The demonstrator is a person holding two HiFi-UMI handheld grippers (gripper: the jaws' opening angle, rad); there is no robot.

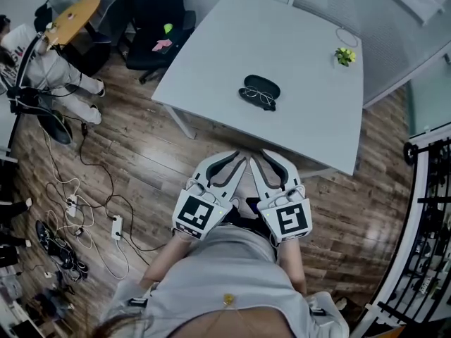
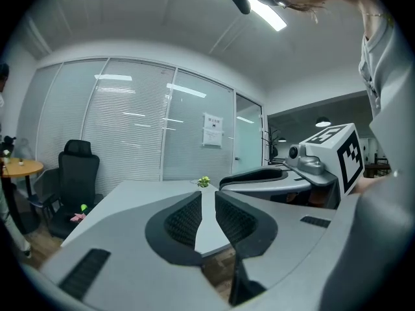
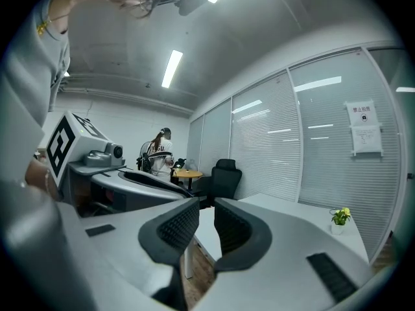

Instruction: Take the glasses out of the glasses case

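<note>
Looking down in the head view, the dark glasses case (image 1: 263, 85) lies open near the middle of the white table (image 1: 211, 55), with the glasses (image 1: 258, 98) at its near side. The left tongs (image 1: 229, 164) and right tongs (image 1: 271, 164) hover side by side over the floor, well short of it.

Left gripper view: jaws slightly apart, nothing between.

Right gripper view: the same narrow, empty gap.

This looks like the approach. Next comes reaching over the table and closing gently on the frame.
</note>
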